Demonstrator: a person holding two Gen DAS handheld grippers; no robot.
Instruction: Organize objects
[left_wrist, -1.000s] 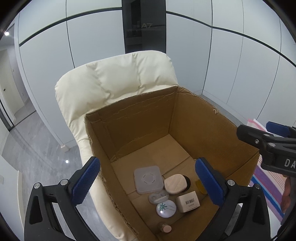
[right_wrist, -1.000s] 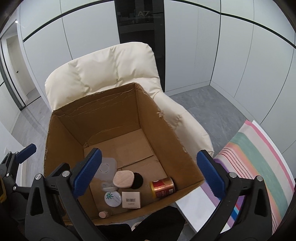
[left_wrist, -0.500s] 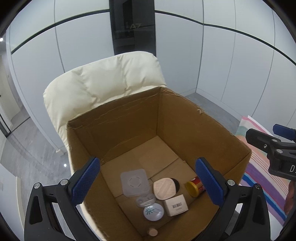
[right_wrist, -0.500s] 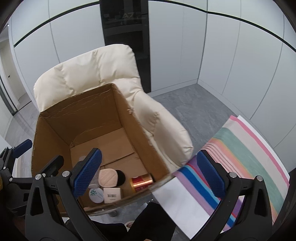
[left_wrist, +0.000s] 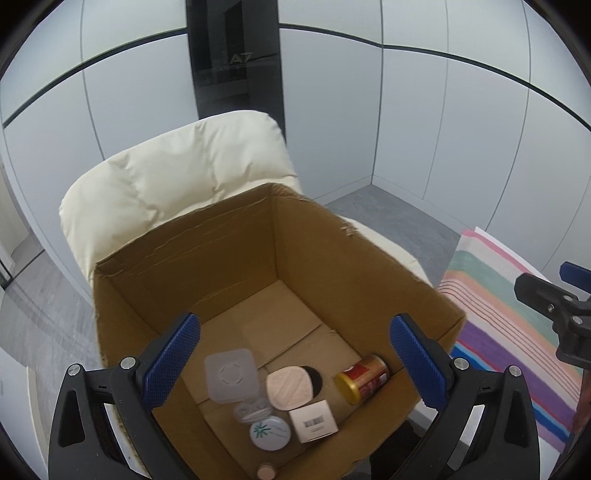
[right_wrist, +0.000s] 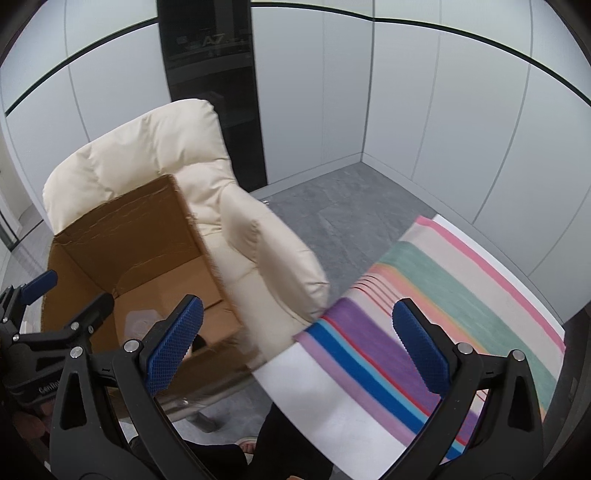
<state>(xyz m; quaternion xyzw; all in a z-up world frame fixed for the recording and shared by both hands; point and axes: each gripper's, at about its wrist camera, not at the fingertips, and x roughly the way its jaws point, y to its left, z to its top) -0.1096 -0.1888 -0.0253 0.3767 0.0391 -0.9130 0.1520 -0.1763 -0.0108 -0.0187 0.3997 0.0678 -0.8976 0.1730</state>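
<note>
An open cardboard box (left_wrist: 236, 254) (right_wrist: 122, 232) rests on a cream armchair (left_wrist: 177, 177) (right_wrist: 258, 240). On its floor lie a clear square lid (left_wrist: 231, 374), a beige compact (left_wrist: 288, 387), a gold and red can (left_wrist: 364, 376) on its side, a small white carton (left_wrist: 314, 421), a round white tin (left_wrist: 269, 432) and a small pink cap (left_wrist: 266, 472). My left gripper (left_wrist: 293, 363) hangs open above the box, holding nothing. My right gripper (right_wrist: 295, 347) is open and empty, over the edge of a striped cloth (right_wrist: 424, 314), to the right of the box.
The striped cloth (left_wrist: 506, 314) covers a white surface (right_wrist: 332, 391) right of the chair. Grey floor (right_wrist: 340, 214) and pale wall panels surround the chair. A person's dark trouser leg (right_wrist: 280, 439) shows at the bottom of the right wrist view.
Both grippers have swung to the right. The box slid left in both views; the right gripper left the box and now faces the striped cloth. Both stayed open.
</note>
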